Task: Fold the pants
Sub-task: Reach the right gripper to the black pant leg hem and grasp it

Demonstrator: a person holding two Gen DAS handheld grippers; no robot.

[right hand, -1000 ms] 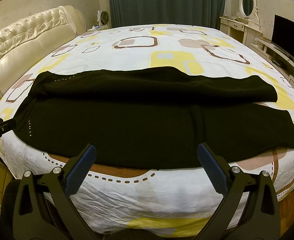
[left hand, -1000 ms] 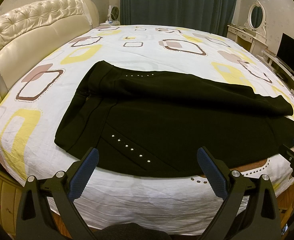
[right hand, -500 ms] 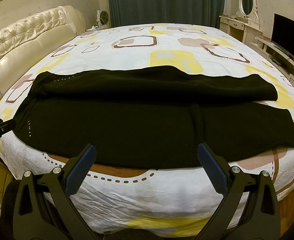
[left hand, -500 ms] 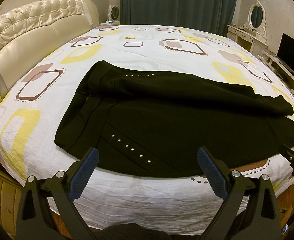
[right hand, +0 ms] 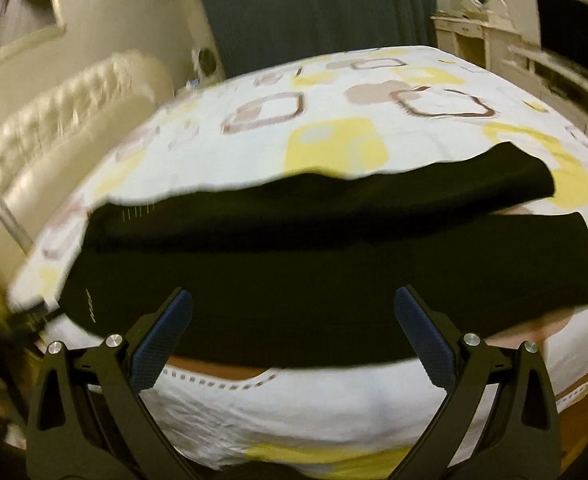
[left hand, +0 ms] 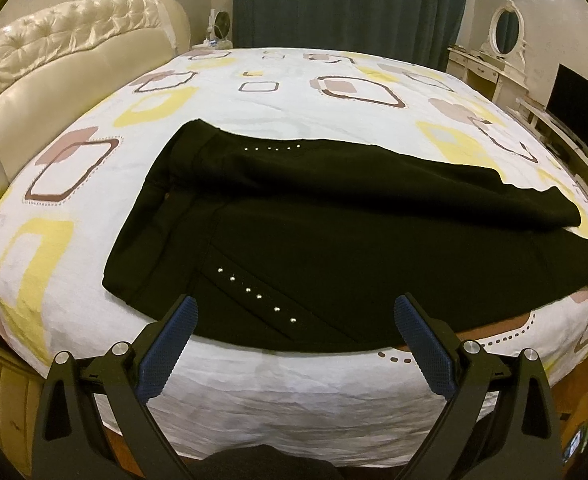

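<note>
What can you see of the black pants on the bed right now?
The black pants lie flat across the near part of the patterned bedsheet, waist to the left, legs running right. The far leg is folded partly over the near one. The fabric looks matte and soft. Rows of small silver studs mark the hip. Neither gripper touches them.

Left wrist: low at the bed's (left hand: 254,392) near edge, facing the curtain (left hand: 349,4).
Right wrist: same edge, blurred, facing likewise.
Shared: black pants (left hand: 333,240) (right hand: 294,280), headboard (left hand: 74,60).

Black pants (left hand: 333,232) on patterned bed (left hand: 254,384)
</note>
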